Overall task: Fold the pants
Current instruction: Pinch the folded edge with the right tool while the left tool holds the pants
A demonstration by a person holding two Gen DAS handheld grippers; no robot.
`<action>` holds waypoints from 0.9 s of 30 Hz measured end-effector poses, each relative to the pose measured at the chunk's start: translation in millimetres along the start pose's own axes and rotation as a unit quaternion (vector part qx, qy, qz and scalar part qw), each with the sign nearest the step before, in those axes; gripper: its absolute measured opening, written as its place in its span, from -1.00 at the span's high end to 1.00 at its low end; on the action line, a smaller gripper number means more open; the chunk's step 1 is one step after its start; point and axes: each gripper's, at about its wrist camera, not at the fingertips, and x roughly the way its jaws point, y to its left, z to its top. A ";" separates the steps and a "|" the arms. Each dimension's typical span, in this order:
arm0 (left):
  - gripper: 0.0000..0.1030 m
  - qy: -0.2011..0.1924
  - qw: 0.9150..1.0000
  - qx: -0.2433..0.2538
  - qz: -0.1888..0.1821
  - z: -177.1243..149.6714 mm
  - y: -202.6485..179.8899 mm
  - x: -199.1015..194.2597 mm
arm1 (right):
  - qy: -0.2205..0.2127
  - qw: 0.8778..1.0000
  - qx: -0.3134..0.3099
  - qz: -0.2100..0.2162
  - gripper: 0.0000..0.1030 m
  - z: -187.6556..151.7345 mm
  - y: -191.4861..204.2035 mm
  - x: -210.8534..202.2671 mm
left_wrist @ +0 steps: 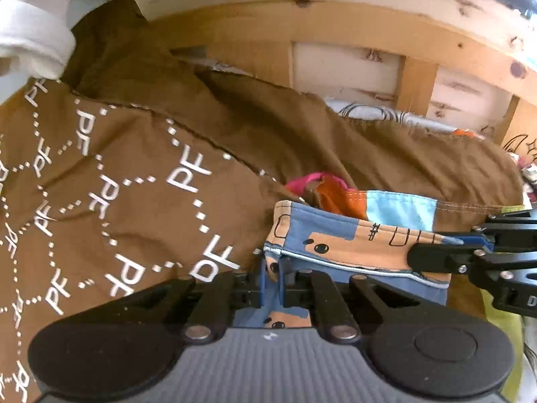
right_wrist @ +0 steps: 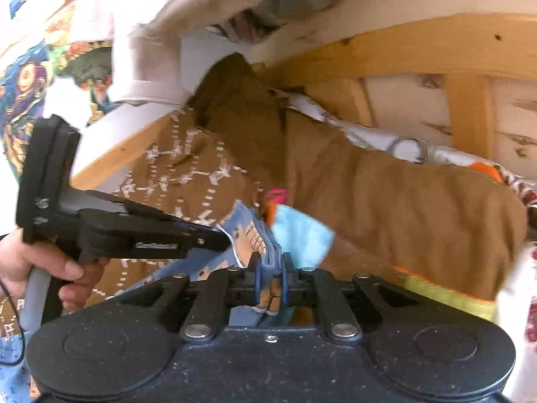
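The left gripper (left_wrist: 272,288), black with blue-edged pads, has its jaws pinched nearly together on a fold of blue-and-orange printed cloth (left_wrist: 339,245). The right gripper (right_wrist: 270,280), of the same black build, clamps a bunched edge of that cloth, jaws narrow. In the right wrist view a bare hand (right_wrist: 40,268) wraps the left gripper's grey handle, fingers (right_wrist: 72,270) curled around it, a pale sleeve (right_wrist: 151,67) above.

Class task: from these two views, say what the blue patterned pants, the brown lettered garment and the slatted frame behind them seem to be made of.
Blue patterned pants: thin woven cloth, probably cotton, matte; visible stitched hem and layered folds.
Brown lettered garment: soft matte fabric, creased; the white letters look printed.
Slatted frame: pale knotty wood, likely pine, seemingly unpainted; grain and dark knots show.
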 end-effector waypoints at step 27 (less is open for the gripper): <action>-0.47 0.023 0.941 -0.310 -0.133 -30.2 44.2 -52.9 | -0.028 0.963 -0.263 0.046 0.73 -43.9 90.5 -19.6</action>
